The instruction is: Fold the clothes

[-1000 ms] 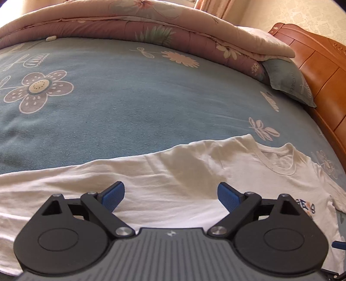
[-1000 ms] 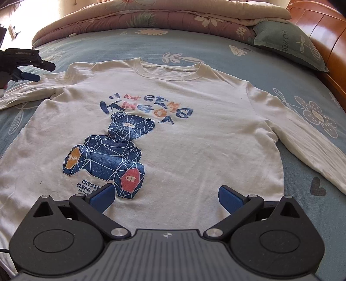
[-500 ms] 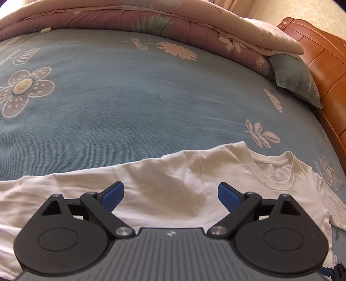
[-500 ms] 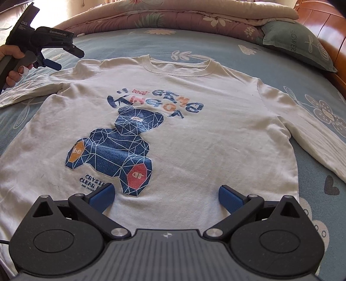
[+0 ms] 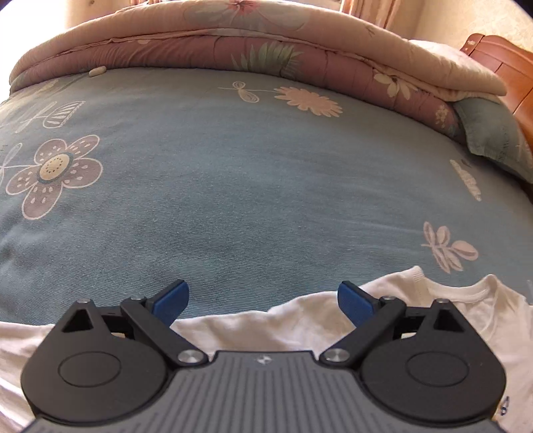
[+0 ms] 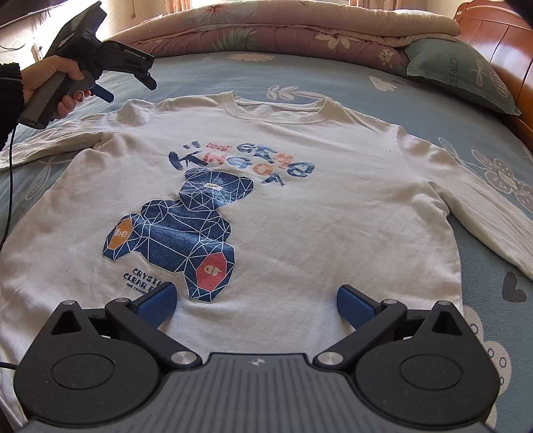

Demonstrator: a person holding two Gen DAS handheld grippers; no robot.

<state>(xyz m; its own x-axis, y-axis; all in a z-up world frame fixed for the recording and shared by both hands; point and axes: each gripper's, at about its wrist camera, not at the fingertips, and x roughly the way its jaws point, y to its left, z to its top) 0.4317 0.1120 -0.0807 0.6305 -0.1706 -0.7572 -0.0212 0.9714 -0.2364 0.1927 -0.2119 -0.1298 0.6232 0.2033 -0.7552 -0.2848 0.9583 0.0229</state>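
Now you hold both grippers above the bed (image 6: 333,83), and each one is wide open with nothing between its blue pads. Your right gripper (image 6: 256,304) points over the lower part of the white shirt (image 6: 333,206), which lies flat and face up on the blue flowered bedsheet (image 5: 266,186), with the collar toward the far side. The printed bear (image 6: 180,229) is on the chest, and its lower edge is near the left pad (image 6: 156,304) of this gripper; the pad partly covers the small dark text under the bear. The right pad (image 6: 354,306) is over plain white cloth. One long sleeve (image 6: 483,213) goes out to the right, down across the sheet, and the other sleeve (image 6: 56,140) goes out to the left.

Your left gripper (image 5: 263,299) is at that left side, up in the air over the shoulder and the sleeve. In its own camera the fingers reach over the edge of the shirt (image 5: 299,319) where the cloth meets the bare sheet, and the collar (image 5: 453,289) is visible at the right. In the right camera your left hand (image 6: 63,83) grips the handle of this tool, with a dark cuff (image 6: 10,96) at the wrist and a thin black cable (image 6: 8,200) hanging down from it.

At the far side a folded pink quilt (image 6: 283,30) lies across the bed, a grey-green pillow (image 6: 456,73) is beside it, and the wooden headboard (image 6: 499,40) stands at the right
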